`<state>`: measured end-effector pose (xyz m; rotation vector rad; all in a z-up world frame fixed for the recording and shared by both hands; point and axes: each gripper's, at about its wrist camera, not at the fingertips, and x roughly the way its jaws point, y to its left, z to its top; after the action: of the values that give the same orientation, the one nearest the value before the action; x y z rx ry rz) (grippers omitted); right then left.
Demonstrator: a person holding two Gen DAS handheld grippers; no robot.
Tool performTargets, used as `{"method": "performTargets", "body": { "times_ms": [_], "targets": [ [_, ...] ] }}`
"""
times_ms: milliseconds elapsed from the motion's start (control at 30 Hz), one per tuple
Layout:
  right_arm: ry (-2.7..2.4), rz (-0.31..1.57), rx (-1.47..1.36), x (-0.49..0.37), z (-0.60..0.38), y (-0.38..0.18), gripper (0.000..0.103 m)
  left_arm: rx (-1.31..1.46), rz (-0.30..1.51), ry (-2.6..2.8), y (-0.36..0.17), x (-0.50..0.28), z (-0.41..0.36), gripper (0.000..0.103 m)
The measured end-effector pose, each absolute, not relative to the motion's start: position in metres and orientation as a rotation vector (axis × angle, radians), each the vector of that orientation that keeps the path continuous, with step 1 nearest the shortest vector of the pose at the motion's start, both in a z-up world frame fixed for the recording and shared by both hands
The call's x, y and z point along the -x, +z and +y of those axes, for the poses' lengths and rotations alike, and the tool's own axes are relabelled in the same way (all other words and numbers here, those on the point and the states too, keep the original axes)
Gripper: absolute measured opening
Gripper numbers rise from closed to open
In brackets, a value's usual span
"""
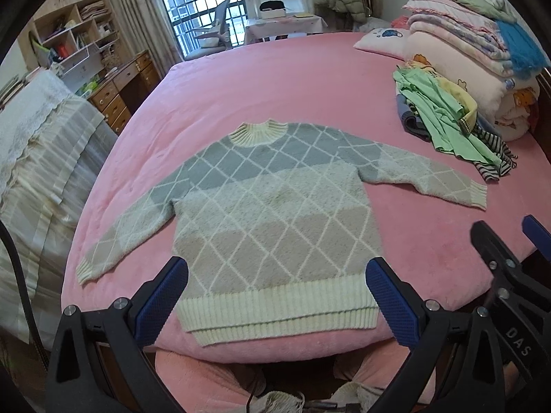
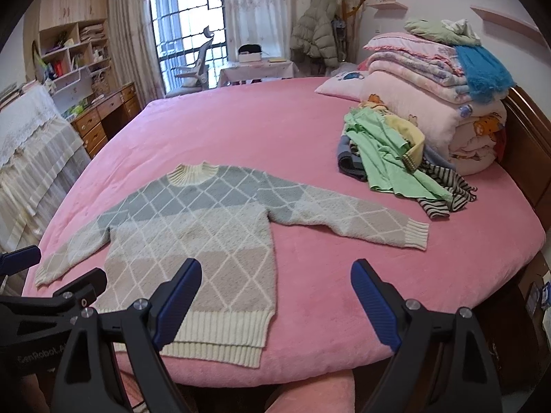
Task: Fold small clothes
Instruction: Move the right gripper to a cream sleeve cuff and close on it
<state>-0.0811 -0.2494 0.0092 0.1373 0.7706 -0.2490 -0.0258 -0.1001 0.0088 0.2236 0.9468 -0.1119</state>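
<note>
left gripper [image 1: 277, 297] hangs wide open over the near hem, holding nothing. right gripper [image 2: 275, 301] is also spread wide and empty, above the hem's right corner and bare bed [image 2: 258, 120]. the sweater [image 1: 272, 213] lies flat, face up, near the bed's front edge, collar away, both sleeves spread out, hem just short of the edge. nothing is folded yet, as i judge it. risks: the fluffy knit is thick, so a shallow pinch may take only the top layer and drag it out of shape; pulling toward the edge could slide it off; a swung sleeve could reach the clothes pile [image 2: 396, 155] nearby.
</note>
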Motion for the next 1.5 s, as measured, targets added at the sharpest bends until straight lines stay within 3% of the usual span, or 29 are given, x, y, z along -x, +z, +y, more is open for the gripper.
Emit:
{"method": "performTargets", "body": {
  "times_ms": [300, 433, 767, 933, 1100, 1500],
  "targets": [
    [-0.409, 0.69, -0.172, 0.086, -0.327, 0.011, 0.089, -0.256, 0.768, -0.171, 0.02, -0.012, -0.175, 0.103],
    [-0.46, 0.707, -0.189, 0.08, -0.369, 0.0, 0.089, -0.256, 0.81, -0.231, 0.004, -0.039, -0.211, 0.103],
    [-0.508, 0.774, -0.315, 0.056, -0.465, -0.049, 0.088, -0.359, 0.95, -0.332, -0.08, -0.108, -0.295, 0.103],
    [-0.511, 0.799, -0.392, 0.046, -0.498, -0.088, 0.077, -0.44, 0.962, -0.368, -0.129, -0.124, -0.331, 0.103],
    [-0.502, 0.852, -0.471, 0.037, -0.516, -0.128, 0.072, -0.577, 0.92, -0.386, -0.178, -0.13, -0.364, 0.103],
    [-0.483, 0.966, -0.703, 0.019, -0.55, -0.207, 0.071, -0.625, 0.979, -0.366, -0.24, -0.161, -0.401, 0.103]
  ]
}}
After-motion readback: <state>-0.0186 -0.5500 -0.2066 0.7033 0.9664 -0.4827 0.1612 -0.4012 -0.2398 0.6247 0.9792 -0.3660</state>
